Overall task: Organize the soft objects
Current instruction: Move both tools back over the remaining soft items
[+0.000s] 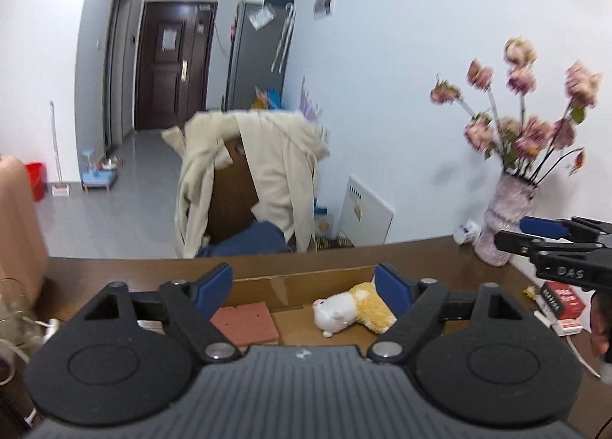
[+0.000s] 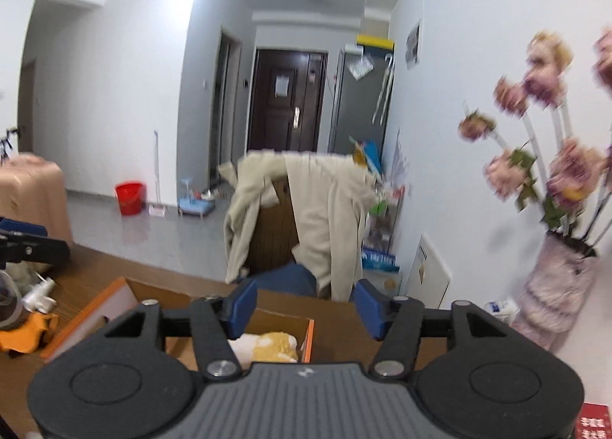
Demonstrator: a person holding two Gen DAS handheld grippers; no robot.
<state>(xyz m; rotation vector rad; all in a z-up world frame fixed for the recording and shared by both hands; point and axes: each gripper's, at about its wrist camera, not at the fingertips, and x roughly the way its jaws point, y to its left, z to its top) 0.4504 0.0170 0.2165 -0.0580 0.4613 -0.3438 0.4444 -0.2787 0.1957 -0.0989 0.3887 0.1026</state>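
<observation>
Below and just beyond both grippers' parted, empty fingers (image 1: 214,282), the plush toy (image 1: 354,307) lies in the cardboard box (image 1: 290,280), looking light and squashy, best pinched across its yellow body.

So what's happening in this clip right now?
A person with two handheld grippers is sorting soft things into a cardboard box on a wooden table. A white and yellow plush toy lies in the box beside a pink pad. The left gripper and the right gripper are both open and empty, held above the box. An orange cloth lies on the table outside the box.
</observation>
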